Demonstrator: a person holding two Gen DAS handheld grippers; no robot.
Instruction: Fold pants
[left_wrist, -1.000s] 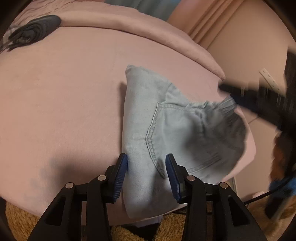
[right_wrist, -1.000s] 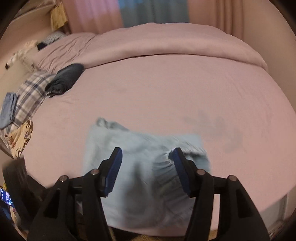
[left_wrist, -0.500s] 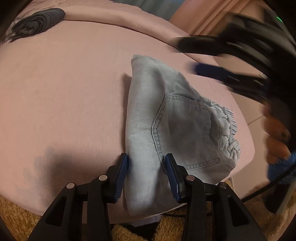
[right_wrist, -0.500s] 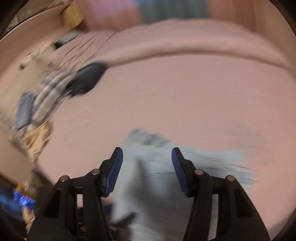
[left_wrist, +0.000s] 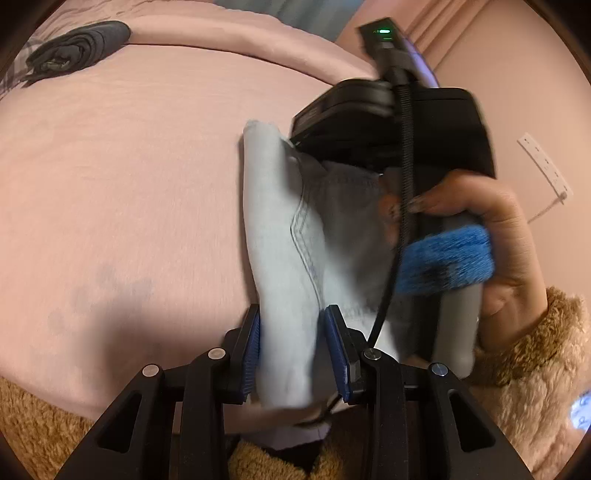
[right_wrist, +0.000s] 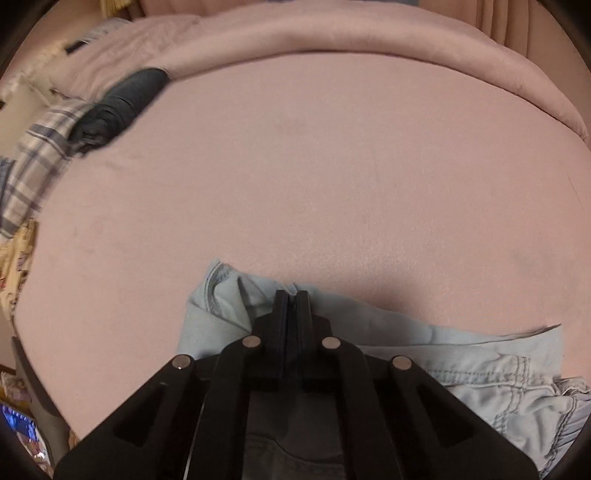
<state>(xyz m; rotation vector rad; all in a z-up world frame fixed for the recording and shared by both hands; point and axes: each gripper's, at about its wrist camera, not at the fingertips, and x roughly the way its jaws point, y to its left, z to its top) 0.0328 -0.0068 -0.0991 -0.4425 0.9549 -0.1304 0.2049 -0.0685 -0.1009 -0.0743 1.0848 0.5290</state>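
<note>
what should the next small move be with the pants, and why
Probably lift the far edge of the pants with the right gripper and carry it toward the near end. Its jaws look shut at that edge, though whether they pinch cloth is unclear. The left gripper is closing with the near fold between its pads, which anchors that end on the bed.

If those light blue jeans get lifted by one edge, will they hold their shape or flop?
Probably flop: the jeans already lie in soft creases on the pink bed. The folded edge bunches between the left gripper pads, so the layers may slide apart. Denim seams suggest some weight for its size.
</note>
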